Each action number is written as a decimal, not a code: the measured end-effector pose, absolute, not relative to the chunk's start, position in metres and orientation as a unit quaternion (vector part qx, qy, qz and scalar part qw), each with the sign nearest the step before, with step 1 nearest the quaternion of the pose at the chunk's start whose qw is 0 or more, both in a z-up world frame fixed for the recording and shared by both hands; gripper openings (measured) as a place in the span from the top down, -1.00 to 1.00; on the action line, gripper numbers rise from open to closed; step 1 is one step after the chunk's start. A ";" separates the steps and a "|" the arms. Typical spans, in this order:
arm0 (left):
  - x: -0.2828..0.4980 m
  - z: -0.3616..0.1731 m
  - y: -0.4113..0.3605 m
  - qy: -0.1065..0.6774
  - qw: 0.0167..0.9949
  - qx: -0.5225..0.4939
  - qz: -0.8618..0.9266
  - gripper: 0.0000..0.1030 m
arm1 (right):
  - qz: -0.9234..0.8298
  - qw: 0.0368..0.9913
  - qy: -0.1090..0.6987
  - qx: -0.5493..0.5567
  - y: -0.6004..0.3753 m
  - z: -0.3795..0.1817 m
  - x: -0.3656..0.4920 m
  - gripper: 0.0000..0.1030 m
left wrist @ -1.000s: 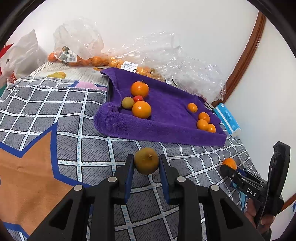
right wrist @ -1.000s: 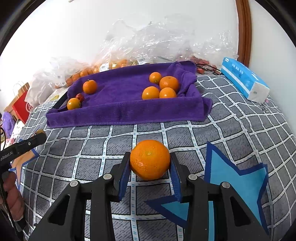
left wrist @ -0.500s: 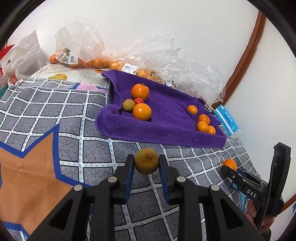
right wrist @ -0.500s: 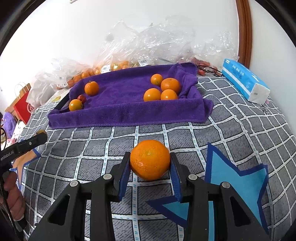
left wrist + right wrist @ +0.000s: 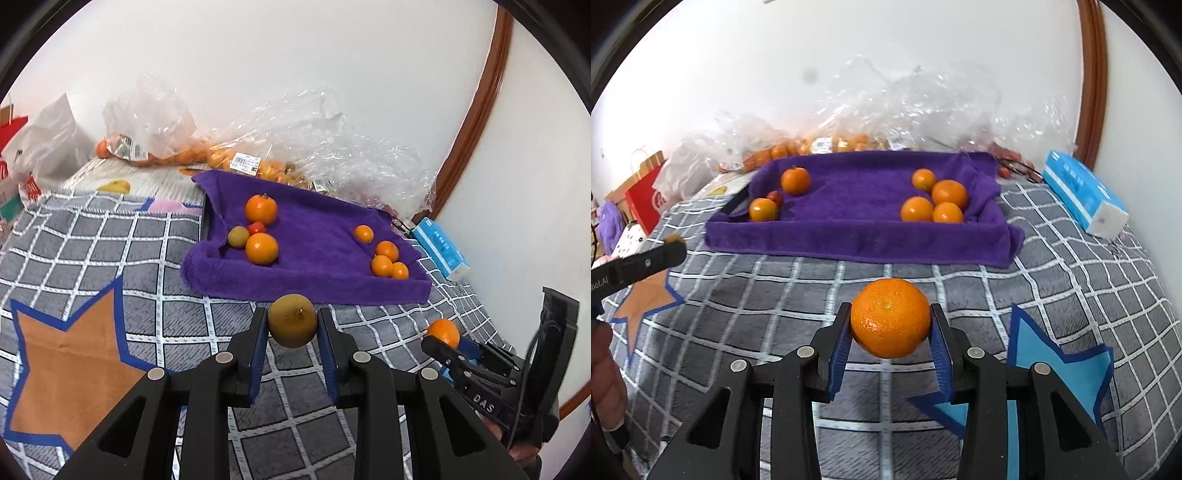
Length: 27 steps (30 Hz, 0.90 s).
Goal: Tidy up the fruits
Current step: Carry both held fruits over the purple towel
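My left gripper (image 5: 291, 326) is shut on a brown-green round fruit (image 5: 292, 320) and holds it above the checked blanket, short of the purple towel tray (image 5: 317, 284). My right gripper (image 5: 889, 325) is shut on a large orange (image 5: 890, 323), also held in front of the tray (image 5: 857, 243). On the towel's left lie two oranges (image 5: 261, 248), a small green fruit (image 5: 238, 236) and a small red fruit (image 5: 256, 228). On its right lie several small oranges (image 5: 386, 258). The right gripper with its orange shows in the left wrist view (image 5: 443, 334).
Clear plastic bags of oranges (image 5: 240, 147) lie behind the tray by the wall. A blue tissue pack (image 5: 1084, 194) lies right of the tray. A red paper bag (image 5: 642, 192) and white bags stand at the far left. The checked blanket (image 5: 757, 295) covers the surface.
Both grippers have risen and drawn back a little from the tray, each still holding its fruit. The fruits on the towel have not moved.
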<state>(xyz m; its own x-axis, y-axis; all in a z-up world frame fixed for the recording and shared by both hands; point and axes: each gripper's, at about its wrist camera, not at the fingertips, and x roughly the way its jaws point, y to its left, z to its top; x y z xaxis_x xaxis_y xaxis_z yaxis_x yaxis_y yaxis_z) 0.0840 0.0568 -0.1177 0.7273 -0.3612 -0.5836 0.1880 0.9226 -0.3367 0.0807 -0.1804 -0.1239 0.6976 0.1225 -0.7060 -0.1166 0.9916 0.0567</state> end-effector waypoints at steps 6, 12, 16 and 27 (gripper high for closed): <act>0.088 -0.101 0.056 0.336 0.924 -0.119 -0.141 0.51 | 0.081 0.926 0.368 0.003 -0.171 -0.096 0.080 0.22; 0.101 -0.085 0.064 0.328 0.928 -0.123 -0.127 0.51 | 0.082 0.930 0.358 0.006 -0.172 -0.072 0.097 0.22; 0.114 -0.075 0.066 0.322 0.932 -0.119 -0.120 0.51 | 0.088 0.934 0.345 0.011 -0.175 -0.058 0.114 0.22; 0.164 -0.064 0.059 0.320 0.930 -0.136 -0.118 0.51 | 0.087 0.940 0.329 0.008 -0.181 -0.055 0.169 0.22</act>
